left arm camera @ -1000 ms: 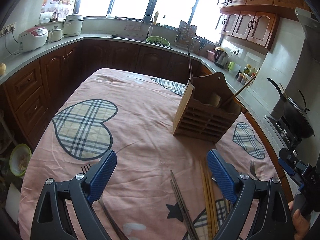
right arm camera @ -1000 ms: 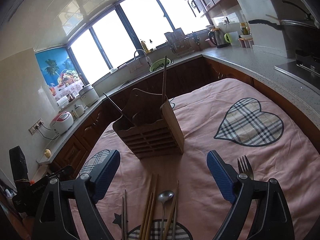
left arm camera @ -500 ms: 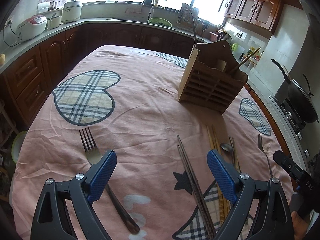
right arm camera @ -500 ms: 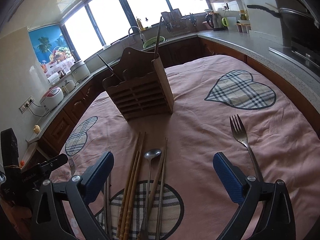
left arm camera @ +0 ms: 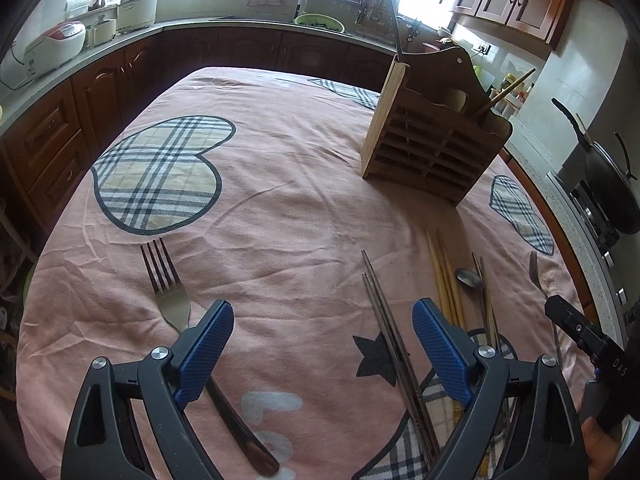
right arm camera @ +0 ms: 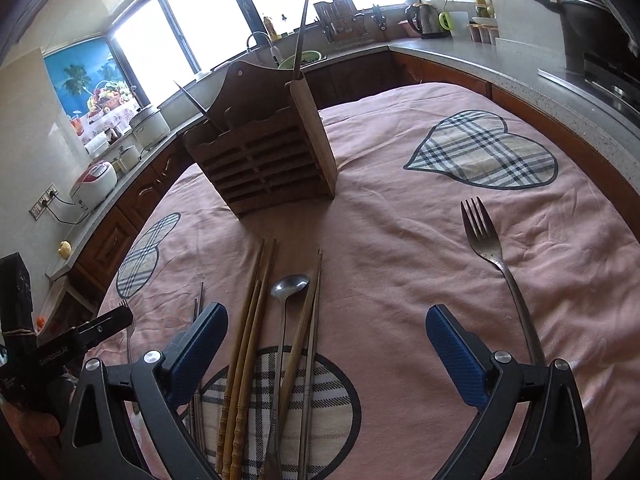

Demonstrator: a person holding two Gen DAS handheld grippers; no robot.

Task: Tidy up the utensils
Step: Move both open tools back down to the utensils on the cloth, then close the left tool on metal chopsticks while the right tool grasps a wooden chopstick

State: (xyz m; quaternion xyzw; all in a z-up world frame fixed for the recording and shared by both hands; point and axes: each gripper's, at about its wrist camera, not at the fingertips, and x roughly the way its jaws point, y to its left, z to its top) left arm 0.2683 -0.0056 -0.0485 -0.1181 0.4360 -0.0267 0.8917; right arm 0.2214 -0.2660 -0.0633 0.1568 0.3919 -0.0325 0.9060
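We've got both grippers spread wide, nothing pinched: left gripper (left arm camera: 323, 346), jaws closing a bit; right gripper (right arm camera: 326, 346). Chopsticks (right arm camera: 256, 316) and spoon (right arm camera: 289, 285) lie bottom centre, wooden holder (right arm camera: 264, 164) upper middle. "DAS" reads lower right on the left view.

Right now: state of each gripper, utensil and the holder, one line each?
left gripper: jaws closing, nothing between them
right gripper: open, holding nothing
wooden holder: upright, a few sticks inside
left fork: flat on cloth
right fork: flat on cloth
spoon: flat, among chopsticks
wooden chopsticks: flat, loose
metal chopsticks: flat, paired
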